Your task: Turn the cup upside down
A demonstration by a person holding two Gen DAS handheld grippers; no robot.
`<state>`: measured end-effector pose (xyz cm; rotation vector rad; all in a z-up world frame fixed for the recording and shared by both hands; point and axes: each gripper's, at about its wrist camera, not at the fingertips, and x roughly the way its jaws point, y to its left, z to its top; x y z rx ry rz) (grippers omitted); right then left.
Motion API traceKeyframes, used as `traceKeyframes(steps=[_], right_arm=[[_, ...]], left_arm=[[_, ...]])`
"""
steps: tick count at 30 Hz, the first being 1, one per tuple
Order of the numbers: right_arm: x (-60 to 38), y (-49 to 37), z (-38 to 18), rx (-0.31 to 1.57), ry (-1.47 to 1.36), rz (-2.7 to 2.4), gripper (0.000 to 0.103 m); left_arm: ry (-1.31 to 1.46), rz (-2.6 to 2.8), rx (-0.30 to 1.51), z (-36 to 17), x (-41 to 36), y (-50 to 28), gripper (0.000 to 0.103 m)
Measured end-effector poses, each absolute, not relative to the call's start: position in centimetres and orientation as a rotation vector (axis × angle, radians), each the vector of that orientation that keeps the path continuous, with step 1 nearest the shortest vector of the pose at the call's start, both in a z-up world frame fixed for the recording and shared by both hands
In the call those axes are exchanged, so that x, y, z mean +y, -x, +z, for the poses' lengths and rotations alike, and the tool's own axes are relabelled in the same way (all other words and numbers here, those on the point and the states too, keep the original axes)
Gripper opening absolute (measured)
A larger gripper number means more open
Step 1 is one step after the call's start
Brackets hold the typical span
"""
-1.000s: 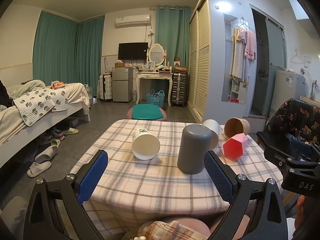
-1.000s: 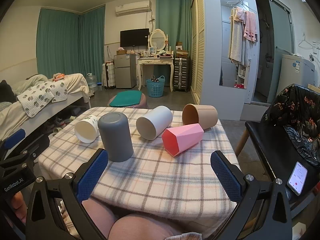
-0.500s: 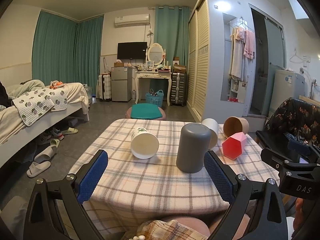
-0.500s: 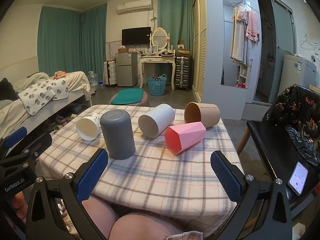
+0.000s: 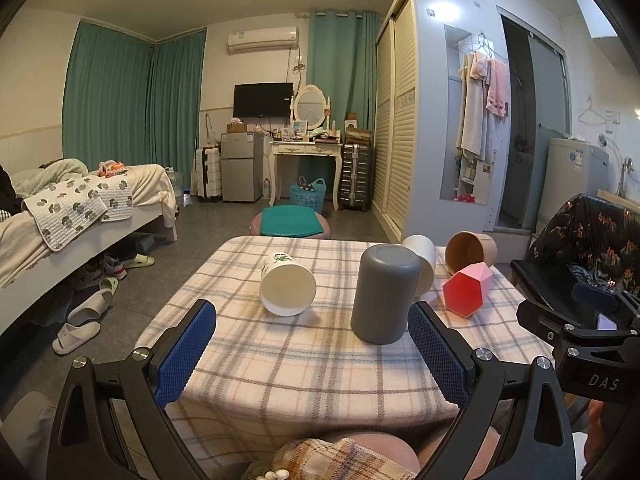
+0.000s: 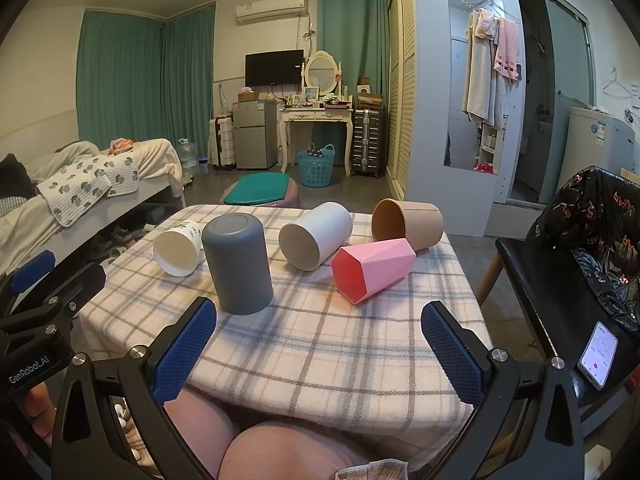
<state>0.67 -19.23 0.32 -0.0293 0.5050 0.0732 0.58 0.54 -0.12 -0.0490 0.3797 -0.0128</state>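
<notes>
A grey cup (image 5: 385,295) (image 6: 237,264) stands upside down on the plaid-covered table (image 5: 304,364) (image 6: 344,348). Several cups lie on their sides: a white printed cup (image 5: 287,289) (image 6: 178,247), a plain white cup (image 5: 423,262) (image 6: 315,235), a brown cup (image 5: 471,250) (image 6: 408,229) and a pink faceted cup (image 5: 467,289) (image 6: 373,270). My left gripper (image 5: 312,354) is open and empty at the table's near edge, just short of the grey cup. My right gripper (image 6: 318,350) is open and empty, also at the near edge.
A black chair (image 6: 568,280) with a phone (image 6: 599,354) on it stands right of the table. A stool with a green cushion (image 5: 291,222) is behind the table. A bed (image 5: 60,216) with slippers (image 5: 78,330) below is on the left. My knees are under the near edge.
Both views have shifted very slightly; the cups and the open grippers stand as before.
</notes>
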Motion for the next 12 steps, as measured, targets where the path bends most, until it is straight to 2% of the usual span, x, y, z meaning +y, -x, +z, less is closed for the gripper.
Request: traceKeyframes(steps=[12], right_arm=[[-19.09, -0.73, 0.12, 0.516, 0.03, 0.076, 0.103]], left_arm=[[0.052, -0.019, 0.385, -0.45, 0.32, -0.58, 0.1]])
